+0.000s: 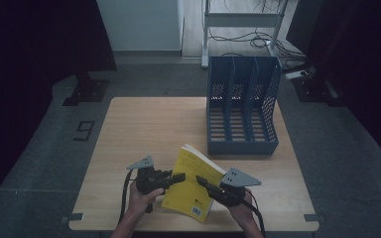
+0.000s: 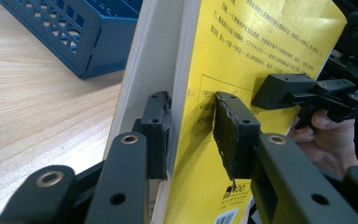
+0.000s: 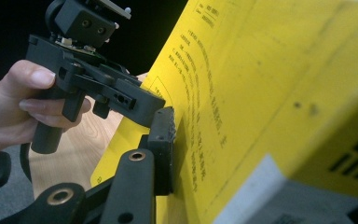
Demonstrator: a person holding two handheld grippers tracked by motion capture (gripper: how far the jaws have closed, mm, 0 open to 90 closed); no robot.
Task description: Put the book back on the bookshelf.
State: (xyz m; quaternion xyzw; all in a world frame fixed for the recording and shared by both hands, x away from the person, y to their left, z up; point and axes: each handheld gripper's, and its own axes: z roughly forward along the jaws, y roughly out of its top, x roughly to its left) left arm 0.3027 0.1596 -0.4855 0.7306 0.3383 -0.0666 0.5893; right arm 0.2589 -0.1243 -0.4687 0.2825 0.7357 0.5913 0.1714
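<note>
A yellow paperback book (image 1: 193,181) stands tilted off the wooden table (image 1: 149,124) near its front edge, held from both sides. My left gripper (image 1: 178,177) is shut across its left edge. In the left gripper view one pad (image 2: 156,135) lies against the white page block and the other pad (image 2: 233,135) presses on the yellow cover (image 2: 261,42). My right gripper (image 1: 202,182) is shut on the book's right side. Its visible pad (image 3: 162,149) sits flat on the cover (image 3: 261,70), and its other jaw is hidden behind the book.
A blue slotted file organizer (image 1: 242,106) with three compartments stands at the back right of the table, its open side facing me. It also appears as the blue rack (image 2: 74,32) in the left gripper view. Bare wood lies to the left and behind the book. Dark floor surrounds the table.
</note>
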